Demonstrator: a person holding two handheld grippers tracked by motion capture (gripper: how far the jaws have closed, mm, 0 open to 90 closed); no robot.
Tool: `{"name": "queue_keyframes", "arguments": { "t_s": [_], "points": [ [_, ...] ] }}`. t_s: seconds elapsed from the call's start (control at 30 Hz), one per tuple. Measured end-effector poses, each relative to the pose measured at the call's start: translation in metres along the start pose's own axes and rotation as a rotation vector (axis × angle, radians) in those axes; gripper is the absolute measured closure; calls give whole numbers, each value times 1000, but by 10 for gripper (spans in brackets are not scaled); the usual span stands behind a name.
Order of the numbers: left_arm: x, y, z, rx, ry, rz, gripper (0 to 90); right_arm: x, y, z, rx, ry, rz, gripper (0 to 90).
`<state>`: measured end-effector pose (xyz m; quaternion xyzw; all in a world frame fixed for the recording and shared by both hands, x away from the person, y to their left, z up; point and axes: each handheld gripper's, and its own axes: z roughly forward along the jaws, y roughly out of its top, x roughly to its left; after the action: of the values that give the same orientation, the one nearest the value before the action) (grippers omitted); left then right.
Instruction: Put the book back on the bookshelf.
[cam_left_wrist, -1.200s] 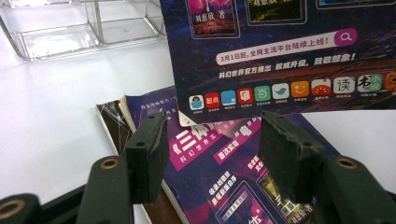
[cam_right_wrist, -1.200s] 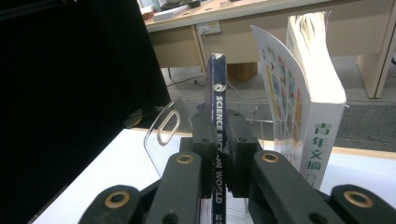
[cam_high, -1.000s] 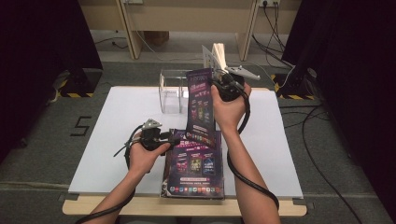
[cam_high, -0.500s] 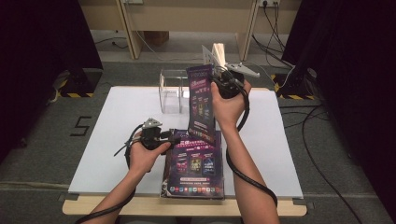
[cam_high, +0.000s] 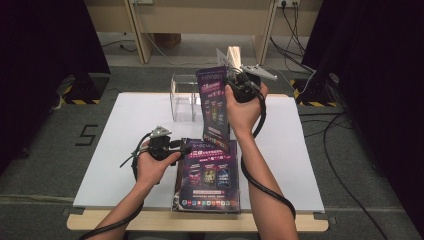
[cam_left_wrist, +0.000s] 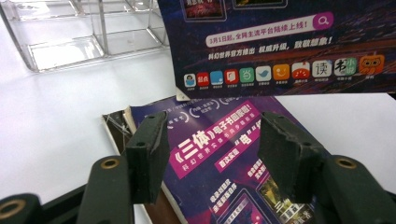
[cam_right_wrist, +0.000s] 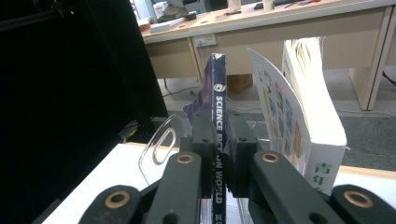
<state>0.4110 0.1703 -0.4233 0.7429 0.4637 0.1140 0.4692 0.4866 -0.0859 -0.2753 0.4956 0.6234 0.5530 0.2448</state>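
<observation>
Purple magazine pinched upright by its spine in right tool. Left tool wide open, holding nothing, over magazine stack on counter.

Beyond the far edge of the white tabletop stands a pale wooden desk, with a brown cardboard box on the floor under it. Black curtains hang at both sides. On the grey floor off the tabletop's left edge is a black figure "5". Near the two far corners sit yellow-and-black striped blocks – one on each side. Loose black cables trail over the floor to the right.
</observation>
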Motion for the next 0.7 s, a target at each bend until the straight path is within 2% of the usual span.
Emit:
{"name": "queue_keyframes", "arguments": {
  "t_s": [0.3,0.37,0.7],
  "points": [
    [6,-8,-5,7,13,1,425,2,2,4,-12,-7,-16,847],
    [8,-11,-8,7,17,-3,425,2,3,5,-13,2,-3,847],
    [26,-35,-23,25,57,-17,424,2,4,9,-21,6,-1,847]
  ]
}}
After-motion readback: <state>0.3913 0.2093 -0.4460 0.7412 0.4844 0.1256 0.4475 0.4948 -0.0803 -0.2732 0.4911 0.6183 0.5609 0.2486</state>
